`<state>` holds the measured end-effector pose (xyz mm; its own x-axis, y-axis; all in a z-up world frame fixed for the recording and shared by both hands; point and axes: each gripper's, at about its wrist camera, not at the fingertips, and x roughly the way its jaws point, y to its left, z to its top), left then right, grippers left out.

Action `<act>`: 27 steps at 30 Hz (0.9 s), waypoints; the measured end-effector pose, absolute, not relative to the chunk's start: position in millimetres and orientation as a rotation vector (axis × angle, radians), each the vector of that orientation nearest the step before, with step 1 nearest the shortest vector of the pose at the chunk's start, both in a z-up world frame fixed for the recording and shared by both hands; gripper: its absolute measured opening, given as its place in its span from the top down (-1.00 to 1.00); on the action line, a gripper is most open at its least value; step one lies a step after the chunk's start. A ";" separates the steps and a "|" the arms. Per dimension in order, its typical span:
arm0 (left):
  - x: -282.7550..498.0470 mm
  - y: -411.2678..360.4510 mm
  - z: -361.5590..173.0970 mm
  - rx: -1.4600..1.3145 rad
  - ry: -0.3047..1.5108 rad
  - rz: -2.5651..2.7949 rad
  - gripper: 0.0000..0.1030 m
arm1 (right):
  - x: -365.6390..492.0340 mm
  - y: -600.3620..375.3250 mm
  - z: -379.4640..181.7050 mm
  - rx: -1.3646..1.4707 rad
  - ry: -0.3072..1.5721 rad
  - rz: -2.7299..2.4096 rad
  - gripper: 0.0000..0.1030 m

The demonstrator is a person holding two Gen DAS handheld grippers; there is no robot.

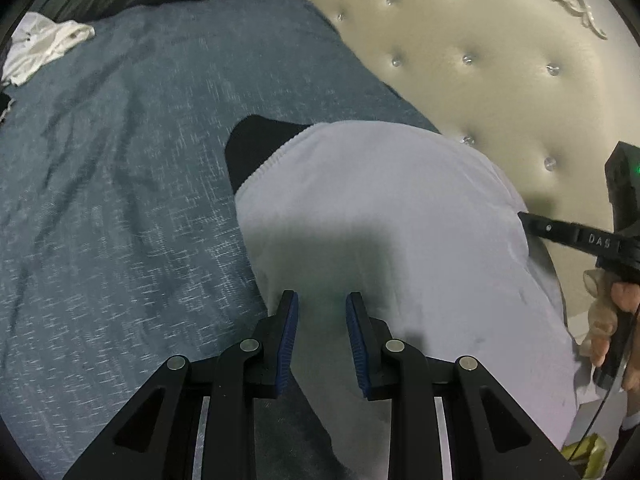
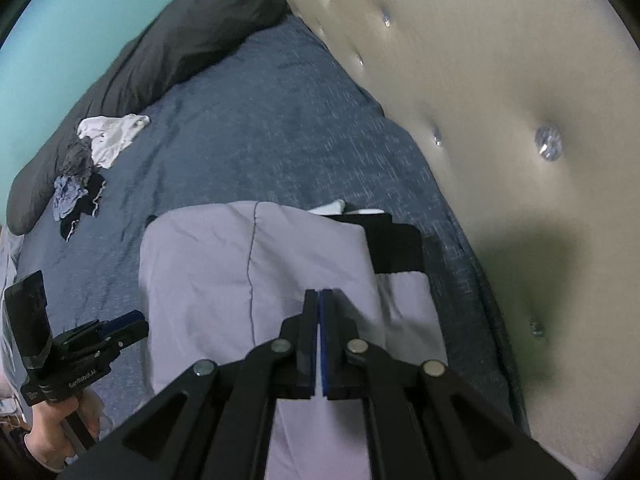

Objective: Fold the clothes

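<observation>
While the left tool gapes, the right tool pinches lavender garment.

A bed with a blue-grey woven cover fills most of both views. Along its far side stands a cream tufted headboard studded with crystal buttons and carved trim at the top. A dark grey pillow lies against a turquoise wall. The light is dim and cool.
</observation>
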<state>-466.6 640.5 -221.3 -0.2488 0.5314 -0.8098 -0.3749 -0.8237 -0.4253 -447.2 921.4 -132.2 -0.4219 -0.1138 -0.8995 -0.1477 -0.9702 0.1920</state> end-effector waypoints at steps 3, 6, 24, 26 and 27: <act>-465.3 644.8 -228.2 -1.455 -0.193 2.094 0.47 | -452.5 924.6 -138.7 -1.690 0.390 2.583 1.00; -464.6 644.2 -229.6 -1.463 -0.204 2.090 0.47 | -453.2 925.2 -141.7 -1.693 0.399 2.579 1.00; -382.4 639.3 -176.3 -1.377 -0.165 2.037 0.47 | -346.5 919.8 -111.5 -1.647 0.446 2.654 1.00; -374.4 640.0 -173.1 -1.374 -0.158 2.035 0.47 | -333.8 918.5 -114.7 -1.646 0.456 2.648 1.00; -370.3 642.6 -174.8 -1.379 -0.152 2.030 0.47 | -328.2 918.4 -116.8 -1.644 0.461 2.645 1.00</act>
